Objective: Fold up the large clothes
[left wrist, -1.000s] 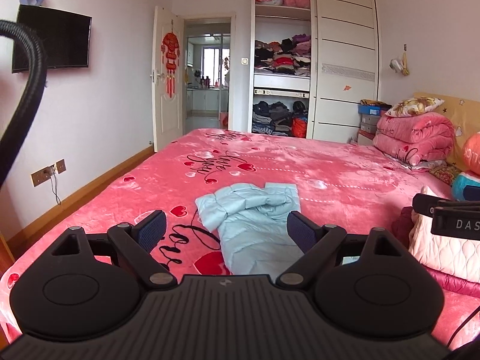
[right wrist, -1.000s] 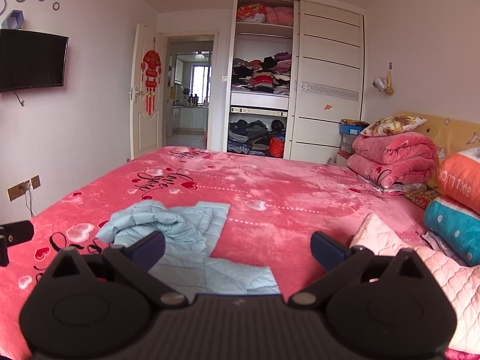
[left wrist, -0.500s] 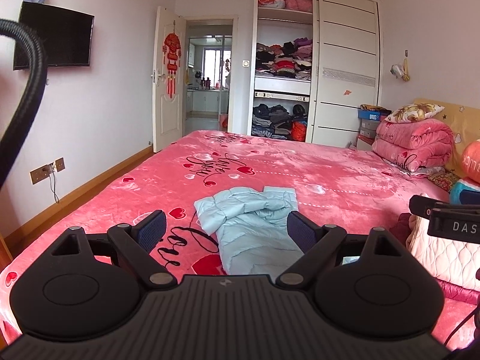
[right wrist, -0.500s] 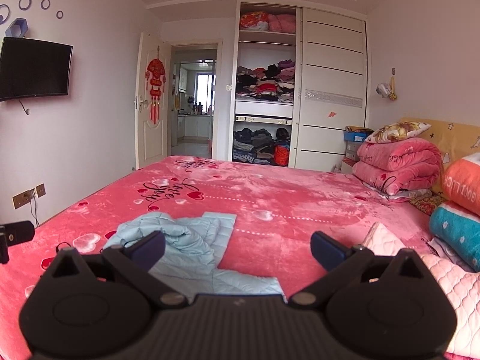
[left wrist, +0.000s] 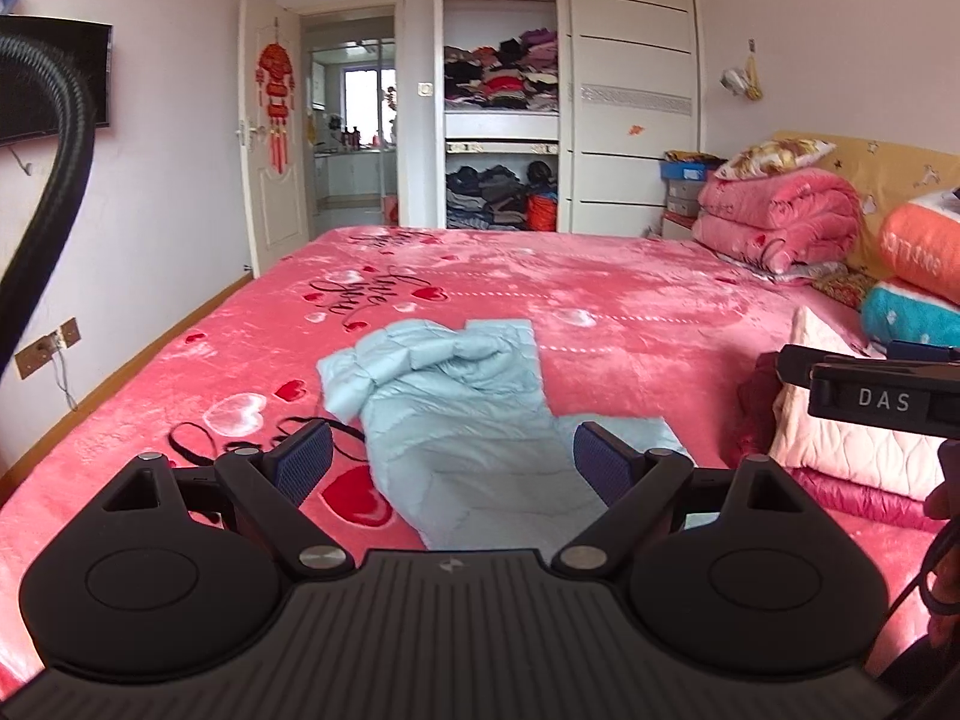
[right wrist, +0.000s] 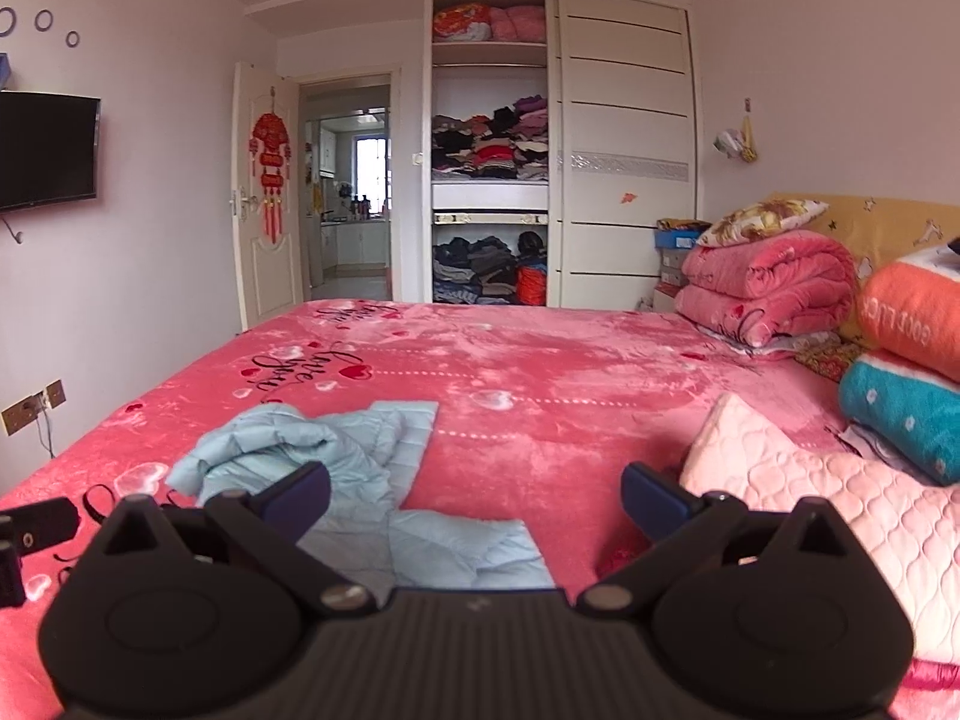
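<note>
A light blue quilted jacket (left wrist: 462, 414) lies crumpled on the pink bed (left wrist: 600, 300), its upper part bunched and a sleeve folded over. It also shows in the right wrist view (right wrist: 360, 480). My left gripper (left wrist: 453, 468) is open and empty, held above the jacket's near part. My right gripper (right wrist: 474, 495) is open and empty, above the jacket's near right edge. The right gripper's body also shows at the right of the left wrist view (left wrist: 870, 396).
A pale pink quilted garment (right wrist: 840, 510) lies on the bed at right. Folded blankets (right wrist: 768, 288) and rolled bedding (right wrist: 912, 372) are stacked by the headboard. An open wardrobe (right wrist: 489, 180) and doorway stand behind the bed. A black cable (left wrist: 54, 180) hangs at left.
Both grippers have tilted down and moved a little nearer the bed, so the jacket sits higher in view. Both stay open and empty; the jacket has not moved.
</note>
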